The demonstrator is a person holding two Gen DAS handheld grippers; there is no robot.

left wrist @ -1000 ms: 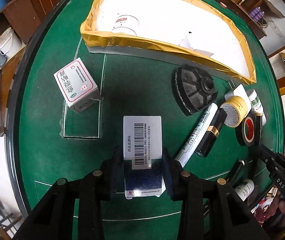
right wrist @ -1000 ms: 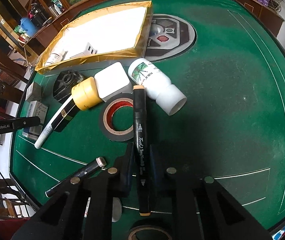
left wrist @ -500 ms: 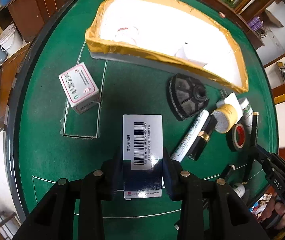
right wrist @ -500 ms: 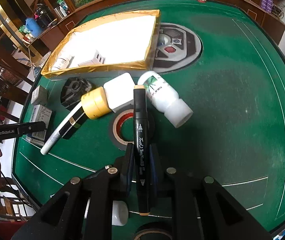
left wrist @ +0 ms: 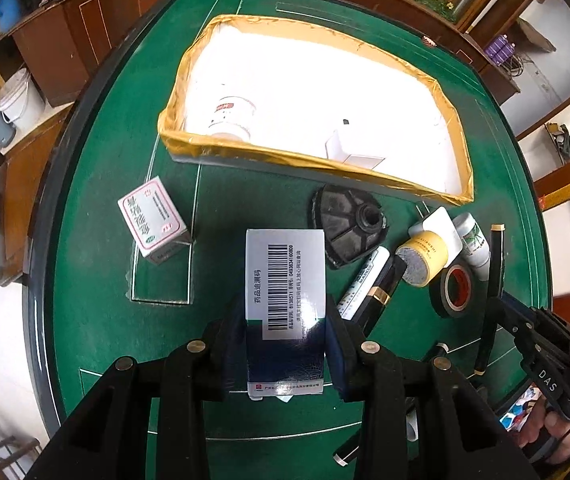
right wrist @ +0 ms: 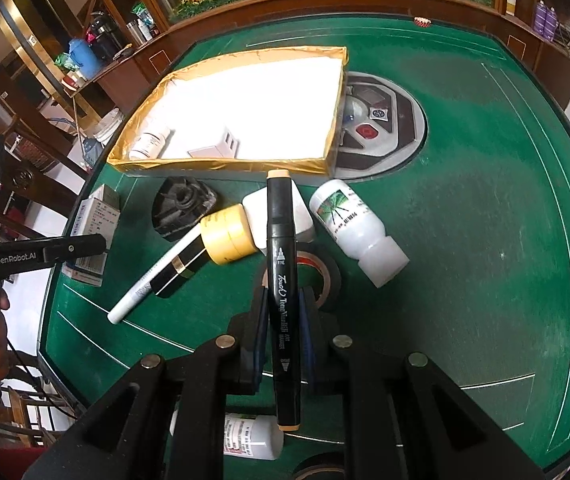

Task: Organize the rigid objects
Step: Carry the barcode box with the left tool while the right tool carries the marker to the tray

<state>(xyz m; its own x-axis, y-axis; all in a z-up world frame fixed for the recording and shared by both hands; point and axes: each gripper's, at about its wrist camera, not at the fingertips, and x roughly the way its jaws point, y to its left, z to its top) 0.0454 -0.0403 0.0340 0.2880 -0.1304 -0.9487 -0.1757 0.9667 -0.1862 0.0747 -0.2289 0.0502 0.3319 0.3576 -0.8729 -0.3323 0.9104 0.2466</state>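
My left gripper (left wrist: 285, 320) is shut on a white and dark blue medicine box (left wrist: 285, 280) with a barcode, held above the green table. My right gripper (right wrist: 283, 312) is shut on a black marker (right wrist: 281, 264) with tan ends, held above the clutter. The marker and right gripper also show in the left wrist view (left wrist: 495, 280). A yellow-edged white box (left wrist: 317, 160) lies ahead, with a small white bottle (left wrist: 231, 114) and a white adapter (left wrist: 351, 152) inside.
On the table lie a pink-edged box (left wrist: 153, 220), a black round part (left wrist: 349, 226), a white pen (left wrist: 361, 284), a black tube (left wrist: 381, 292), a yellow tape roll (left wrist: 425, 258), a black tape ring (left wrist: 455, 290), white bottles (right wrist: 359, 228) (right wrist: 251, 436).
Both grippers have risen with their loads, so the table looks farther away. The yellow-edged box now sits more fully in view.
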